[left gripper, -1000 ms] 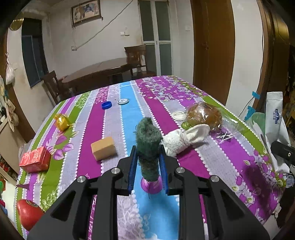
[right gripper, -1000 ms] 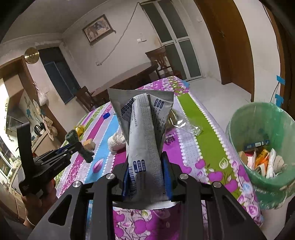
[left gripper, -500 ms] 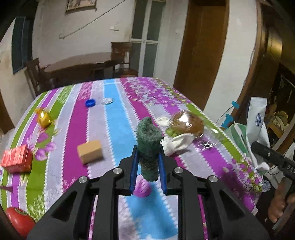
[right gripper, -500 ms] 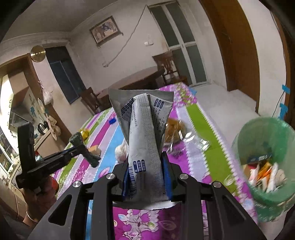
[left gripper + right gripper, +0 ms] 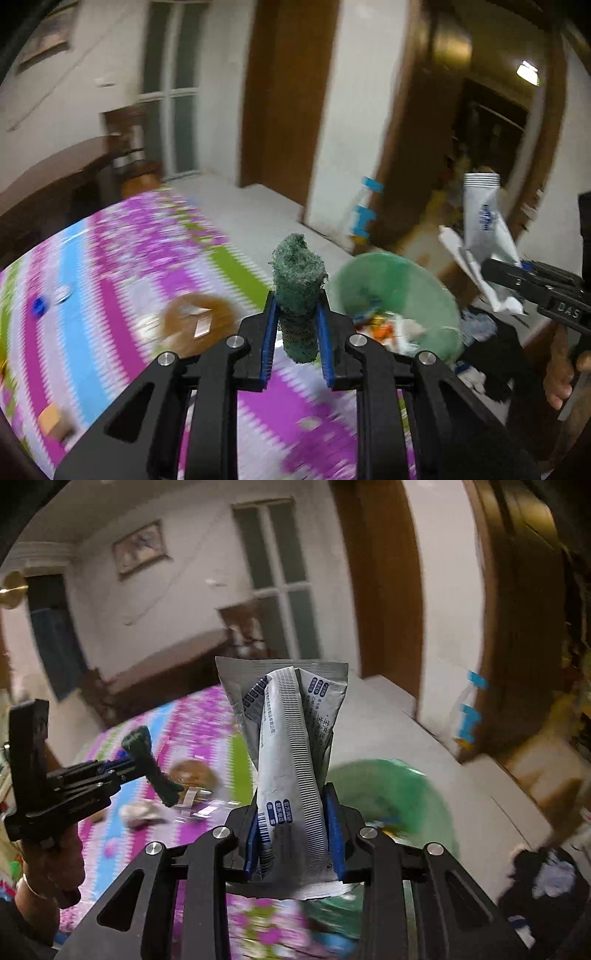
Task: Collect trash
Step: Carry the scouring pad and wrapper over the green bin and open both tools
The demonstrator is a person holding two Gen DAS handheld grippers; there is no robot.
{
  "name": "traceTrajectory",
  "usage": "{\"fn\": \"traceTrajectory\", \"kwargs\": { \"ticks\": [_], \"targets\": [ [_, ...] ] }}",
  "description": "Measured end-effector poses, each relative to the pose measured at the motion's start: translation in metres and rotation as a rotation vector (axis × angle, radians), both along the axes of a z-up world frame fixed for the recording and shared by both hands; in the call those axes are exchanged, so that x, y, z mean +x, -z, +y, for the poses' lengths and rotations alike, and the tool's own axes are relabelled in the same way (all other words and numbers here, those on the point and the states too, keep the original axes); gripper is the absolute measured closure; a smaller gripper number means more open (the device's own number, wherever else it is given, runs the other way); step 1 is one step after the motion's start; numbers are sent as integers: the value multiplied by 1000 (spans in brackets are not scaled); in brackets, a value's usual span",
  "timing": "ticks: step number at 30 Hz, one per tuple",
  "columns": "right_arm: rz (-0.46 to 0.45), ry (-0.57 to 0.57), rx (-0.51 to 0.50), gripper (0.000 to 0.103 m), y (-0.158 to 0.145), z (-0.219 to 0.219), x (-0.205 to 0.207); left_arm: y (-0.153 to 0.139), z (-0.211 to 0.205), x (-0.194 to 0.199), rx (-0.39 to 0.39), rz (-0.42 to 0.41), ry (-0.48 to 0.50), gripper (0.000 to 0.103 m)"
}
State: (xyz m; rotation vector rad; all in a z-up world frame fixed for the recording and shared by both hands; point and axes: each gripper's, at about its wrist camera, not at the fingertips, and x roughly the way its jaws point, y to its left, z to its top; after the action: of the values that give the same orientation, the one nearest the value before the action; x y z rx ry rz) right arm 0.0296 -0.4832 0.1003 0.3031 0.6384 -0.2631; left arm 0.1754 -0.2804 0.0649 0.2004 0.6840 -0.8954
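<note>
Above table edge, near green bin point(image 5: 397, 291): my left gripper point(image 5: 295, 328) clamps green scrubber point(image 5: 297, 295), right gripper point(image 5: 295, 834) clamps grey packet point(image 5: 291, 753). I should centre each over bin mouth before letting go, not over striped cloth point(image 5: 122, 258).

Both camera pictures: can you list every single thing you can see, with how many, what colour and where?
Scrubber: one, dark green, clamped in the left gripper.
Packet: one, silver-grey with blue print, clamped in the right gripper.
Bin: one, green liner, on the floor past the table edge, trash inside.
Tablecloth: one, purple, blue and green stripes, on the table.
Bottle cap: one, blue, far on the cloth.
Block: one, tan, near cloth edge.
Left gripper: black, blue pads.
Right gripper: black, blue pads.
Hand: one, holding the left gripper.
</note>
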Motion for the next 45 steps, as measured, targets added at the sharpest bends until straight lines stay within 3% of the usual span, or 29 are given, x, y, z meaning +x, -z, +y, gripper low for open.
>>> {"fn": "traceTrajectory", "kwargs": {
  "ticks": [5,15,24,37,39,41,42,43,45],
  "targets": [
    [111,58,22,72,11,-46,-4,16,-70,-1,49,20,131,84],
    [289,135,59,72,49,-103,2,58,-161,-11,231,2,236,84],
    [361,129,91,72,87,-103,20,79,-170,-13,281,4,239,84],
    [384,106,91,72,97,-94,36,84,-175,-13,285,-4,235,84],
    [384,106,87,72,97,-95,36,84,-176,-13,288,-8,230,81],
    [384,105,73,63,97,-95,39,84,-175,-10,290,-6,206,68],
    [382,110,64,55,97,-96,39,84,-173,-9,285,-8,196,53],
    [379,119,59,53,97,-97,38,84,-171,-7,279,-12,182,48],
    [375,120,73,53,99,-99,37,83,-166,-4,274,-7,166,48]
  ]
}}
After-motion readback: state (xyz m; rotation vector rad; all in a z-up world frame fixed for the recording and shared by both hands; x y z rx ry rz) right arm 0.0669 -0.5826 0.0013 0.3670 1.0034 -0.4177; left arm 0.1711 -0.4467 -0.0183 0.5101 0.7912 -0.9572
